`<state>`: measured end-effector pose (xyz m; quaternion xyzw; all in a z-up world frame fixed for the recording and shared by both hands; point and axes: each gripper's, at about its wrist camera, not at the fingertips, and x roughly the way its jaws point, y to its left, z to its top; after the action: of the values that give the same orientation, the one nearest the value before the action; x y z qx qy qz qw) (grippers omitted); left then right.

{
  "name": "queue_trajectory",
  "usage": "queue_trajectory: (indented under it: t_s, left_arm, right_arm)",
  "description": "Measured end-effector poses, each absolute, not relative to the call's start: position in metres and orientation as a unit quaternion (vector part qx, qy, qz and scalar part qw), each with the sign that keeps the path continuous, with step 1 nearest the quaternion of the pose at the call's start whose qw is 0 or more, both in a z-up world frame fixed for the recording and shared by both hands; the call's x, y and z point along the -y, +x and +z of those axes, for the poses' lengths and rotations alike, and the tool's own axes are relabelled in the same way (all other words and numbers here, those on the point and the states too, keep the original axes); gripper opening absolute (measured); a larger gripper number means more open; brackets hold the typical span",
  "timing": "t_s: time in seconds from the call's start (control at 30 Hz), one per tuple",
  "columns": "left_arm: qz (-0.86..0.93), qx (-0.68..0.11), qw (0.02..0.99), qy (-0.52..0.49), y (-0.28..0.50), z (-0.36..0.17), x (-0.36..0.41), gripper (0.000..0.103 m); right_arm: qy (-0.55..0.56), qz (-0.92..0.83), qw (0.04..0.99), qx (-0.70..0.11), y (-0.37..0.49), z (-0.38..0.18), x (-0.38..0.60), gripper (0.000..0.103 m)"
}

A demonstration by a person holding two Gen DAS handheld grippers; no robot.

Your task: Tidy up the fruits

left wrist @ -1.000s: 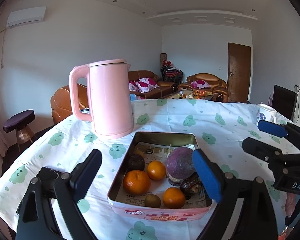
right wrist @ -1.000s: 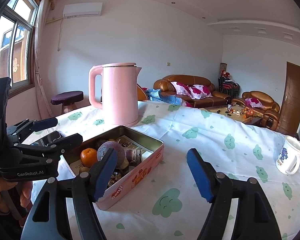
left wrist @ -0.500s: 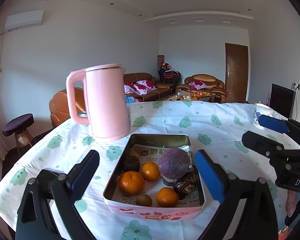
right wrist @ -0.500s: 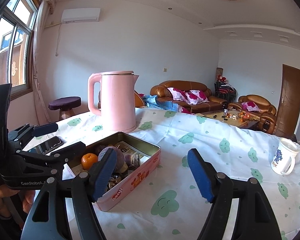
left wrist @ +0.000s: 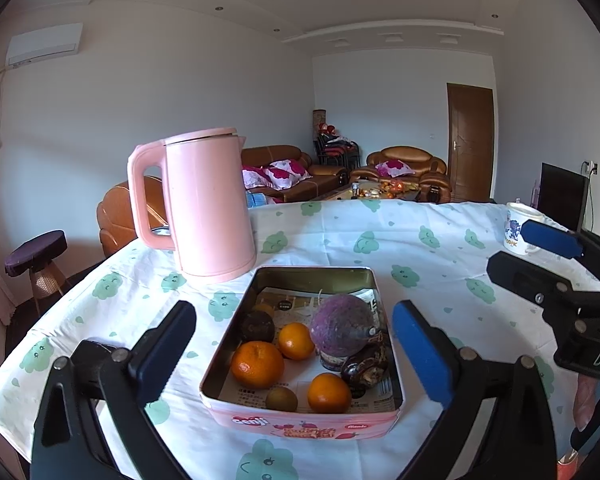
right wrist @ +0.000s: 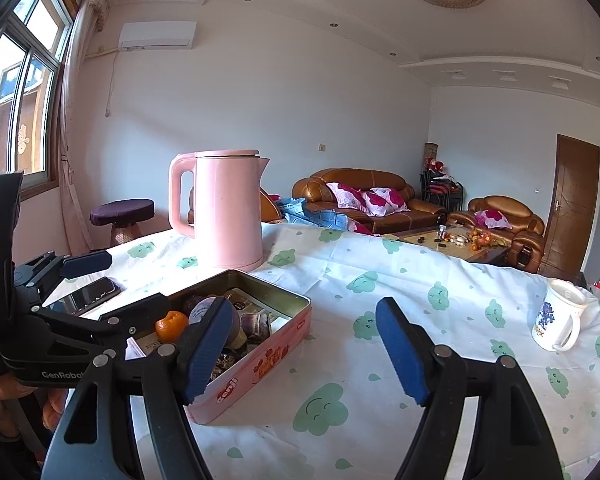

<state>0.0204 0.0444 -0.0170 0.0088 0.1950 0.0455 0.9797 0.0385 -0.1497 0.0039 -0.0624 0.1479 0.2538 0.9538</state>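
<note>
Your left tool [left wrist: 294, 356] hovers in front of the pink tin [left wrist: 304, 420] with its jaws opening, already spread wide; nothing is between the pads, and the tin's contents lie beyond them. That spread looks meant to clear the larger pieces before you reach in. Your right tool [right wrist: 300, 350] hangs over the bench [right wrist: 400, 280] just right of the tin, released and empty, jaws partly apart, probably waiting its turn.

The fruits sit inside the tin, on printed paper lining its floor: three tangerines [left wrist: 257, 364], a small brown kiwi [left wrist: 281, 399] by the near wall, a dark round fruit [left wrist: 258, 326], and a big purple tuber-like piece [left wrist: 342, 326] beside a dark wrinkled one [left wrist: 364, 368].

The tin's long axis runs away from your left tool toward the pink kettle [left wrist: 208, 208], which stands touching or just beside its far left corner. The purple piece tapers toward the right wall, its stub end pointing there. A mug [right wrist: 558, 320] stands well apart on the right.
</note>
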Motion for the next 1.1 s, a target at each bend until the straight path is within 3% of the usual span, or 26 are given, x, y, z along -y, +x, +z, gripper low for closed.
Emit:
queue_trajectory:
  t_s: [1.1]
  left_arm:
    - [0.040, -0.182, 0.982, 0.026, 0.020, -0.012, -0.030, 0.103]
  right_arm:
    - [-0.080, 0.222, 0.961, -0.141, 0.037, -0.001, 0.165, 0.076]
